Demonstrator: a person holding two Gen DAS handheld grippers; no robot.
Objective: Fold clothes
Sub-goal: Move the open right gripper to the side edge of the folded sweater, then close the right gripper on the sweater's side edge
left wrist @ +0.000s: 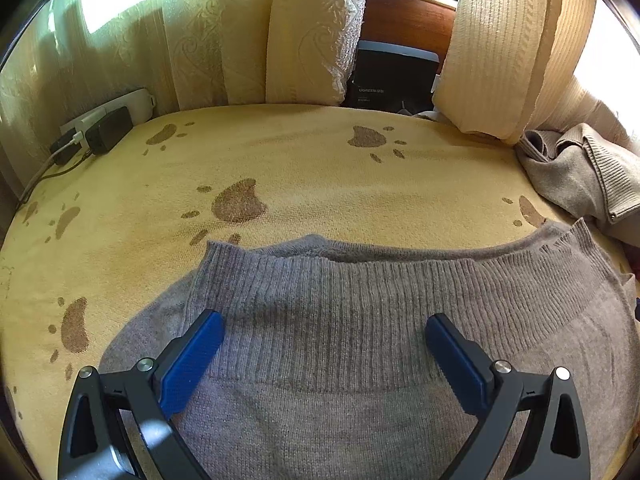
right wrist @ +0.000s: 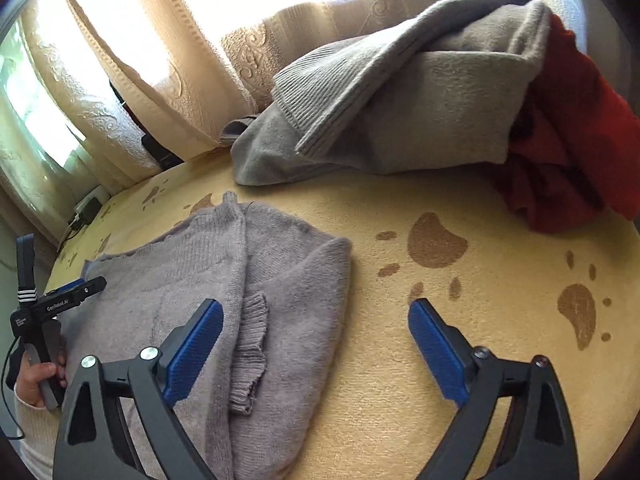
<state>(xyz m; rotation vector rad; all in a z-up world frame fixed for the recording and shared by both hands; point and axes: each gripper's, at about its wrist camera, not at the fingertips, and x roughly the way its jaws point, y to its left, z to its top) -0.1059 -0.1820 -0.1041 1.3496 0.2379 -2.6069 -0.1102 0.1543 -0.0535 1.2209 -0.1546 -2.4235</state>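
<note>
A grey-brown knit sweater (left wrist: 320,420) lies flat on the yellow paw-print blanket (left wrist: 320,184), its ribbed band (left wrist: 340,288) running across the left wrist view. My left gripper (left wrist: 324,318) hovers open over that band, with nothing pinched between its blue pads. In the right wrist view the sweater (right wrist: 192,264) has one side folded inward, and a ribbed sleeve cuff (right wrist: 252,344) lies on top. My right gripper (right wrist: 316,304) stands open over the sweater's right edge, one finger above the knit and one above the bare blanket (right wrist: 440,360). The left gripper (right wrist: 86,286) shows at the far left, held by a hand (right wrist: 36,376).
A pile of grey knitwear (right wrist: 420,112) and a red garment (right wrist: 572,140) lie at the back right. A beige garment (left wrist: 580,172) sits at the right edge. A power strip with plugs (left wrist: 104,124) rests at the back left, cream curtains (left wrist: 304,32) hang behind, and a black box (left wrist: 384,76) stands between them.
</note>
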